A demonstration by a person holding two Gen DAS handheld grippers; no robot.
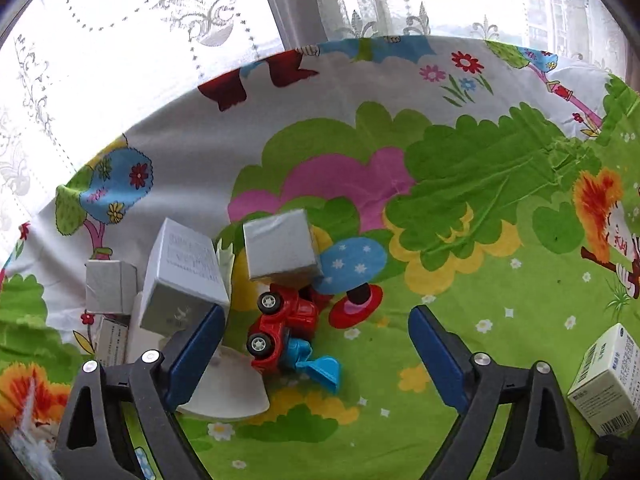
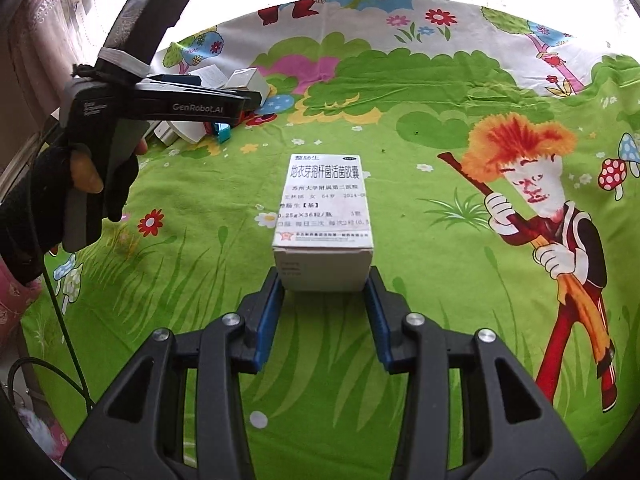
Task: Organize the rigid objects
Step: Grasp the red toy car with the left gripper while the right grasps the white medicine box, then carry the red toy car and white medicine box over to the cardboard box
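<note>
My cartoon sheet [image 2: 400, 128] covers everything. My left gripper [image 1: 316, 336] hangs wide open over the toy pile: silver boxes [image 1: 182, 276], then the red truck [image 1: 280, 320]. My right gripper [image 2: 325, 292] clamps the medicine box [image 2: 324, 216], which sits mid-sheet, well apart from the pile.

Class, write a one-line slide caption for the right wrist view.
Right hand-held gripper shut on a white medicine box over a cartoon-print cloth.
</note>
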